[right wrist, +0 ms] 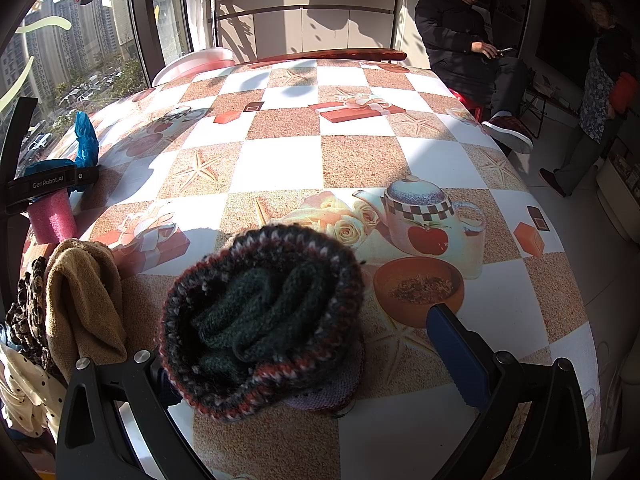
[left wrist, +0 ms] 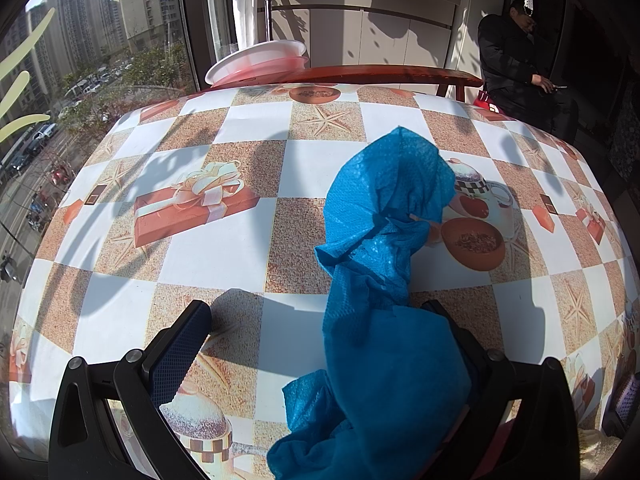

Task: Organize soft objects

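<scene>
Mid-sort: left claw (left wrist: 316, 344) apart w/ blue cloth (left wrist: 384, 248) draped over lower-right finger, right claw (right wrist: 304, 344) apart round knit hat (right wrist: 260, 320) at bottom centre; next prob. needs clamping each.

Hat (right wrist: 262, 324), cloth (left wrist: 384, 216) on table (right wrist: 360, 160)

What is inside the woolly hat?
Inside the knitted hat you can see dark green knitted folds, probably its own lining. Anything deeper is hidden. A purple knit edge peeks out underneath.
</scene>
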Demonstrator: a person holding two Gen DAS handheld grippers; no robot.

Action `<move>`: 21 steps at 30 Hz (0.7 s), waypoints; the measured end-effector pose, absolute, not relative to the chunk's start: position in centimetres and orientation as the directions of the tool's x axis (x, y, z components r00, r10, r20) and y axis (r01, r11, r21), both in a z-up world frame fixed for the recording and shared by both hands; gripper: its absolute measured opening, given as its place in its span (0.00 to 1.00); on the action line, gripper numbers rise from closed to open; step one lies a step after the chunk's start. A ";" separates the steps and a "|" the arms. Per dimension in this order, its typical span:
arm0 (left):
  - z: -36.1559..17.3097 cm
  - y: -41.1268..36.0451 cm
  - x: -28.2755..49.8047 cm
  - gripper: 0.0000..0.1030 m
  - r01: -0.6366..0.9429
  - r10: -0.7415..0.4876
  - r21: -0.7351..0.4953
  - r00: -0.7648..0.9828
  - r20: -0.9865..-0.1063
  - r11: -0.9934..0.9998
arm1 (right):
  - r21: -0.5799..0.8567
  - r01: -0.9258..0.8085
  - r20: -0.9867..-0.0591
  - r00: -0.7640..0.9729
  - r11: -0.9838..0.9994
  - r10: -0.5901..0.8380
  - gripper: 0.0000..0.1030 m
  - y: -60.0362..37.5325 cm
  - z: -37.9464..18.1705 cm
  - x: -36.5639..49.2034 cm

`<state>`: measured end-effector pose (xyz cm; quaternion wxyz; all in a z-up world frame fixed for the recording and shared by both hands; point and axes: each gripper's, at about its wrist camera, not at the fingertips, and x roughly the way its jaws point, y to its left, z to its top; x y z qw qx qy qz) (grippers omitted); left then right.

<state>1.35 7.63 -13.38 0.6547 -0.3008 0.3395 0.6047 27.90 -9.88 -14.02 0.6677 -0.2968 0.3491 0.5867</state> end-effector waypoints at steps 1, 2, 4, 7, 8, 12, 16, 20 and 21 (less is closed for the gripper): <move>-13.3 7.6 1.3 1.00 -0.996 0.588 0.017 0.038 -0.808 0.088 | 0.013 -0.991 -0.814 0.068 0.136 0.576 1.00 -9.9 -14.0 27.9; -13.4 7.6 1.4 1.00 -0.996 0.588 0.017 0.038 -0.808 0.088 | 0.013 -0.991 -0.814 0.068 0.136 0.576 1.00 -9.9 -14.0 27.9; -13.3 7.6 1.3 1.00 -0.996 0.588 0.017 0.038 -0.808 0.088 | 0.013 -0.991 -0.814 0.068 0.136 0.576 1.00 -9.9 -14.0 27.9; -13.3 7.6 1.3 1.00 -0.996 0.588 0.017 0.038 -0.808 0.088 | 0.013 -0.991 -0.814 0.068 0.136 0.576 1.00 -9.9 -14.0 27.9; -13.4 7.6 1.4 1.00 -0.996 0.588 0.017 0.038 -0.808 0.088 | 0.013 -0.991 -0.814 0.068 0.136 0.576 1.00 -9.9 -14.0 27.9; -13.3 7.5 1.3 1.00 -0.996 0.588 0.017 0.038 -0.808 0.088 | 0.013 -0.991 -0.814 0.068 0.136 0.576 1.00 -9.9 -14.0 27.9; -13.3 7.5 1.3 1.00 -0.996 0.588 0.017 0.038 -0.808 0.088 | 0.013 -0.991 -0.814 0.068 0.136 0.576 1.00 -9.9 -14.0 27.9; -13.4 7.6 1.3 1.00 -0.996 0.588 0.017 0.038 -0.808 0.088 | 0.013 -0.991 -0.814 0.068 0.136 0.576 1.00 -9.9 -13.9 27.9; -13.4 7.6 1.3 1.00 -0.996 0.588 0.017 0.038 -0.808 0.088 | 0.013 -0.991 -0.814 0.068 0.136 0.576 1.00 -9.9 -13.9 27.9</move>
